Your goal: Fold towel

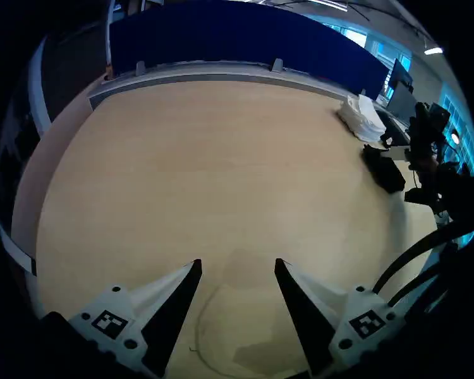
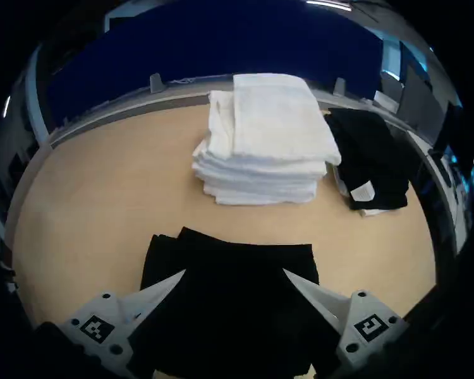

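Wooden desk (image 2: 91, 208), black towel (image 2: 230, 303) beneath right gripper (image 2: 234, 273), far edge crosswise, jaws parted

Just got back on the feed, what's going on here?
A person works two handheld grippers at a wooden table. The right gripper hangs open over a black towel, in front of a stack of white folded towels and a dark folded pile. The left gripper is open over the tabletop.
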